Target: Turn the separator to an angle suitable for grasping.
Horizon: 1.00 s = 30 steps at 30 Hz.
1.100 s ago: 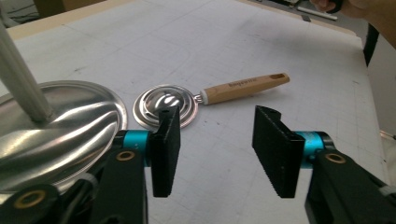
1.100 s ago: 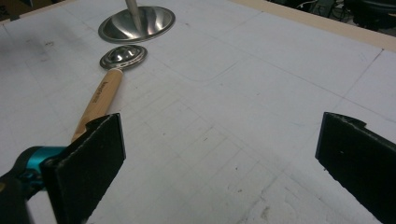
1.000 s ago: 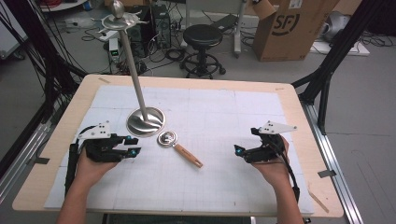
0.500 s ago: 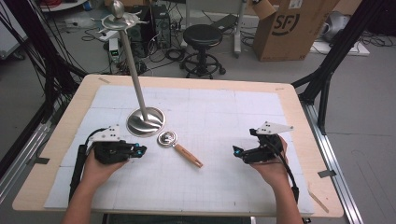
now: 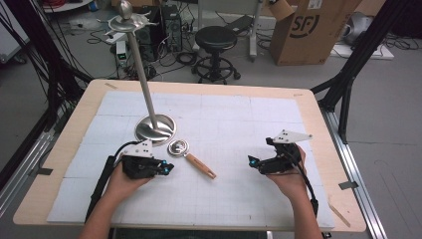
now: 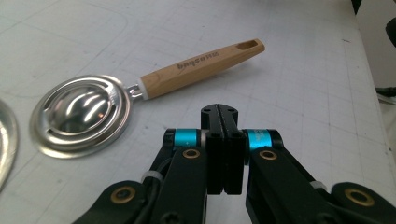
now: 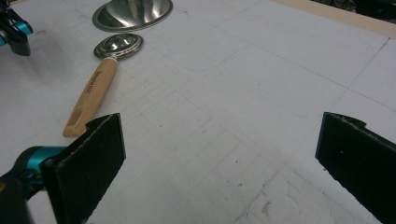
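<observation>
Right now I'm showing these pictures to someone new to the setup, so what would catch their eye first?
Probably the tall polished metal stand with a round base, rising from the left rear of the white gridded mat. Just in front of its base lies a shiny round metal spoon with a wooden handle. The left gripper sits shut and empty beside the spoon, while the right gripper rests open at the mat's right.

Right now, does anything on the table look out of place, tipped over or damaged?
Nothing stands out. The wooden-handled scoop lies flat on the white mat, close to the base of the metal stand, which stands upright. Nothing is spilled or broken.
</observation>
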{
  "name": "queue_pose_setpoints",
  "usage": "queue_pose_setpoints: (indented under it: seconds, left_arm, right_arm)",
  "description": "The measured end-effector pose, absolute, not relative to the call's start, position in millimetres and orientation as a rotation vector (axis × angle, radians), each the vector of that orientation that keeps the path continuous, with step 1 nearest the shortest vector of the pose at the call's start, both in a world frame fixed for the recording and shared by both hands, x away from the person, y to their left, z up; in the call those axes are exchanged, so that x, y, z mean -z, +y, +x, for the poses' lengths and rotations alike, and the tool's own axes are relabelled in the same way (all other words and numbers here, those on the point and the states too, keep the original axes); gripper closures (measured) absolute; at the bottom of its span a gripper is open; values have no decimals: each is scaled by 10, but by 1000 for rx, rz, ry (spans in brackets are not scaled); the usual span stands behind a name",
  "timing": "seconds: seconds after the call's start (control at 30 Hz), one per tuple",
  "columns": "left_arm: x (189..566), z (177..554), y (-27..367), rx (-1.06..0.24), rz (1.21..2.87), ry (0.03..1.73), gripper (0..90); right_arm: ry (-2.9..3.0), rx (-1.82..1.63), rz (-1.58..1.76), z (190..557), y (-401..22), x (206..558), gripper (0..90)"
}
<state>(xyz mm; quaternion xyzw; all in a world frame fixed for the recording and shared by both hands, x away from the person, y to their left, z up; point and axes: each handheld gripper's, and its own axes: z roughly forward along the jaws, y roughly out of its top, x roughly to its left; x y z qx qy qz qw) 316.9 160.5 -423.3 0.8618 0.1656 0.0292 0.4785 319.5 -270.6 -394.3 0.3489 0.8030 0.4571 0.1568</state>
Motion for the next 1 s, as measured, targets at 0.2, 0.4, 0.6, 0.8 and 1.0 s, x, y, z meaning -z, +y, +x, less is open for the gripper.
queue_pose_setpoints:
  seconds: [0.2, 0.4, 0.6, 0.8, 1.0]
  left_arm:
    - [4221, 3212, 1369, -48, 2135, 372, 897]
    - [4260, 3283, 958, -13, 2212, 328, 897]
    - [4346, 3329, 724, -13, 2270, 304, 897]
    - [4379, 3421, 503, -29, 2279, 321, 897]
    - [4371, 3484, 421, -71, 2291, 342, 897]
  right_arm:
    - [2294, -1313, 1003, 3200, -2720, 3940, 5]
    - [2290, -1325, 1001, 3207, -2731, 3940, 5]
    - [2296, -1315, 1000, 3203, -2718, 3943, 5]
    - [2298, -1312, 1001, 3205, -2710, 3948, 5]
    - [2306, -1303, 995, 3210, -2701, 3960, 5]
